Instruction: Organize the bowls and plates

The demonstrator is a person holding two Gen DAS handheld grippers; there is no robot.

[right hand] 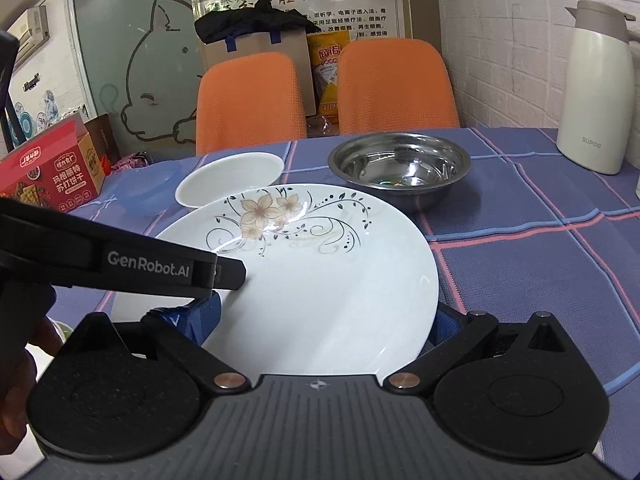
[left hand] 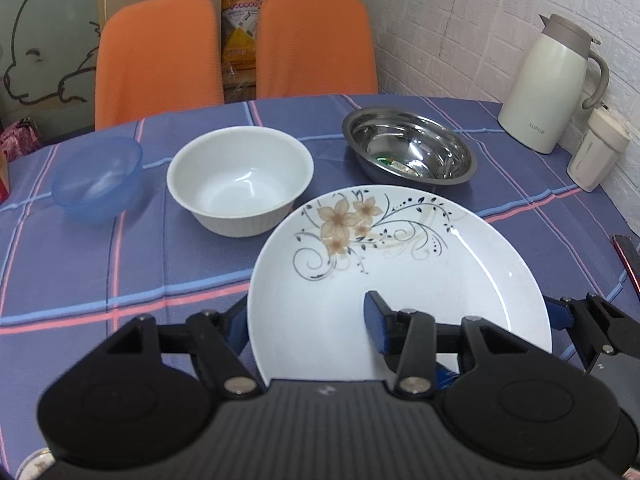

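Plate [left hand: 400, 264] with the brown flowers sits nearest you on the checked tablecloth [left hand: 120, 272], in front of the white bowl [left hand: 240, 178], blue bowl [left hand: 98, 178] and steel bowl [left hand: 410, 148]. Your left gripper [left hand: 308, 314] straddles its left rim, fingers spread. Your right gripper [right hand: 324, 316] spans it wide, blue pads [right hand: 202, 314] at both edges; contact is unclear.

One flowered plate [left hand: 400, 264]; three bowls: blue [left hand: 98, 180], white [left hand: 240, 180], steel [left hand: 410, 150]; two orange chairs [left hand: 160, 56]; one jug [left hand: 548, 84].
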